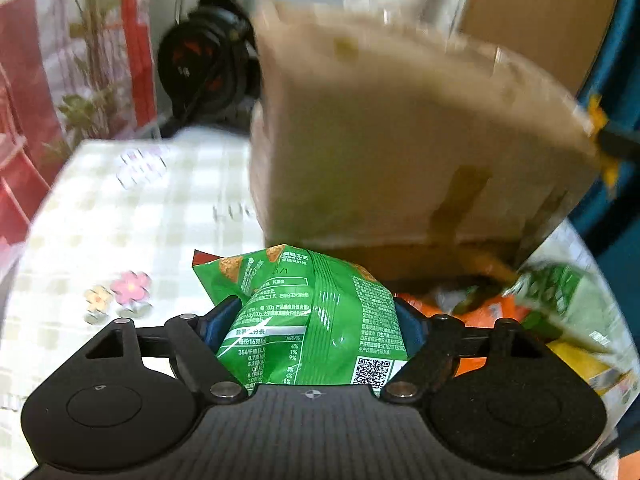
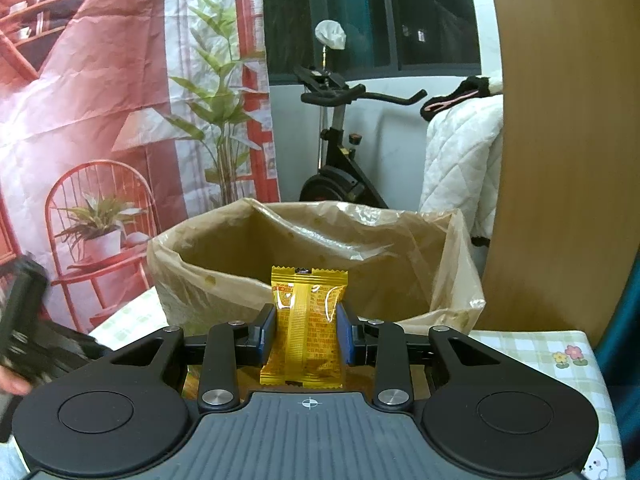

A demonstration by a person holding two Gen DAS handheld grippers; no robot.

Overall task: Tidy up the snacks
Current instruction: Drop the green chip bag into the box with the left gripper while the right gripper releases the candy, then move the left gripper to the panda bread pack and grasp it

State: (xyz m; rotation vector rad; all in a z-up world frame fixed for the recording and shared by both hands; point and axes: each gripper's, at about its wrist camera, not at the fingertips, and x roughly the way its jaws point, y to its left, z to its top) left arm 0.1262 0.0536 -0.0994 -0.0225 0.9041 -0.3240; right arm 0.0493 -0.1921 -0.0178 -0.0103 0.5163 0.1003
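My left gripper (image 1: pixel 316 316) is shut on a green snack bag (image 1: pixel 308 320), held just in front of a blurred cardboard box (image 1: pixel 400 140) lined with plastic. My right gripper (image 2: pixel 306 332) is shut on a small yellow snack packet (image 2: pixel 306 320), held upright in front of the same plastic-lined cardboard box (image 2: pixel 224 248), whose open top faces the camera. More snack packets, orange (image 1: pixel 492 312), green-and-white (image 1: pixel 568 300) and yellow (image 1: pixel 580 360), lie on the table to the right of the left gripper. The left gripper also shows at the left edge of the right wrist view (image 2: pixel 24 320).
The table has a checked cloth (image 1: pixel 120 220) with flower prints. Behind it stand an exercise bike (image 2: pixel 340 152), a printed backdrop (image 2: pixel 100 120), a white quilted cover (image 2: pixel 460 168) and a wooden panel (image 2: pixel 560 140).
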